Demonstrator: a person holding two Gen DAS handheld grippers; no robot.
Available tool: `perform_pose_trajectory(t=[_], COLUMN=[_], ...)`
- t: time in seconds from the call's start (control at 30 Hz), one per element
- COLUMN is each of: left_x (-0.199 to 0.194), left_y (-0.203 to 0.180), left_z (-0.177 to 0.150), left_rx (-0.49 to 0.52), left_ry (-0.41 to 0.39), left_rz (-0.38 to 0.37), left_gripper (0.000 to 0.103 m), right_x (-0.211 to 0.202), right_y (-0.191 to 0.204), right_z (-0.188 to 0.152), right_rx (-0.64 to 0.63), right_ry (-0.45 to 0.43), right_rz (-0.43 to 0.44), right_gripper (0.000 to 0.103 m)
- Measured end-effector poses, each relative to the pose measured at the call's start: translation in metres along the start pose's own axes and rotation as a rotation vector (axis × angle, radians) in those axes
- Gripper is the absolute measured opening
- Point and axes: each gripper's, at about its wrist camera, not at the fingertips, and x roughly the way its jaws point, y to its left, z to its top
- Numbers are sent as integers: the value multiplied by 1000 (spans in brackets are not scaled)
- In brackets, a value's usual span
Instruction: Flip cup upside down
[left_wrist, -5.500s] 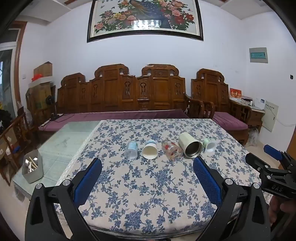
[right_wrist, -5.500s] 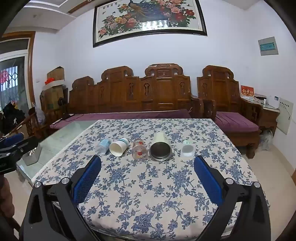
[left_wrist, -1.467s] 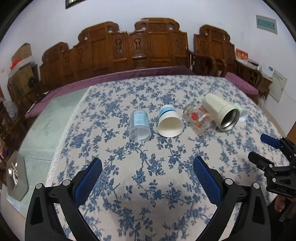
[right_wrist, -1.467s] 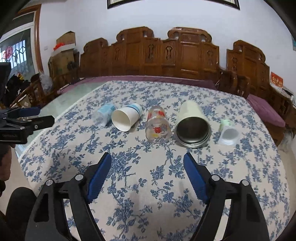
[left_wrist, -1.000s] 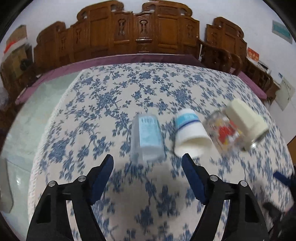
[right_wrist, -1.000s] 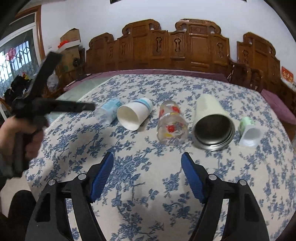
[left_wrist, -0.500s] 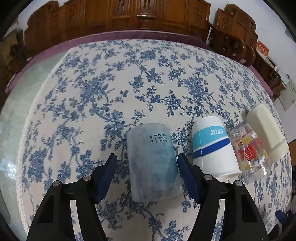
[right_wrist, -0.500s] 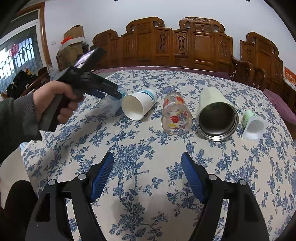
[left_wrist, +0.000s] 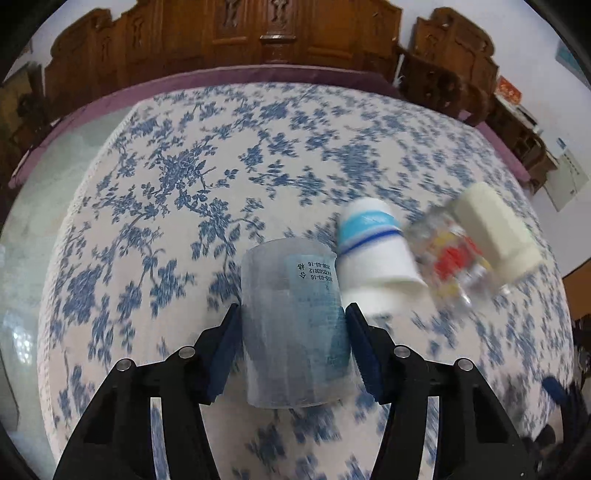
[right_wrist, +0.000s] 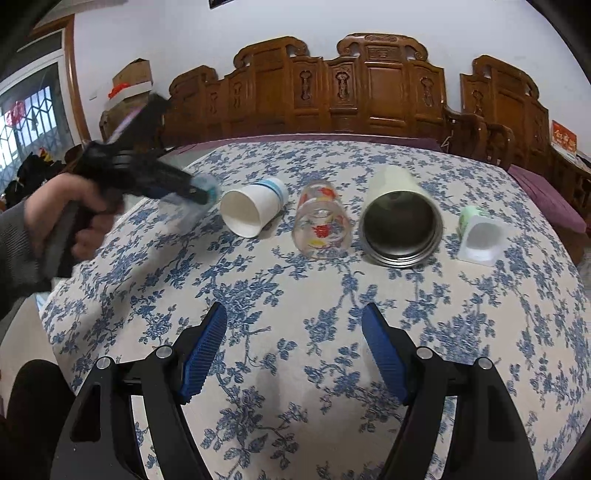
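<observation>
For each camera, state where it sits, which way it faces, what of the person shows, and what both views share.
Left wrist: sits on the left hand-held gripper, looking along its fingers, down at the translucent plastic cup lying between the blue pads; no hand shows.
Right wrist: sits on the right hand-held gripper, open above the tablecloth, facing the row of cups and the wooden bench; the person's left hand shows.
Shared: the plastic cup, paper cup, glass, steel tumbler.
</observation>
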Motion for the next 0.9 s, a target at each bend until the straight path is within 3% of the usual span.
perform_pose_trajectory(t=[0.13, 0.37, 0.67, 0.9], left_x=[-29, -45, -34, -19], left_y=[-19, -64, -115, -135], left_z=[-31, -77, -125, -137], left_rx=[17, 75, 87, 113], left_ry=[-42, -65, -37, -7], left_rz=[-49, -90, -167, -166], left_gripper=[54, 54, 54, 54], right_x=[-14, -35, -49, -47], right_y=[-8, -24, -38, -51], right_z=[-4, -10, -23, -30], right_rx=[14, 53, 81, 112], right_ry=[-15, -33, -31, -19], right_rz=[-24, -62, -86, -92], right_gripper=[78, 78, 78, 78])
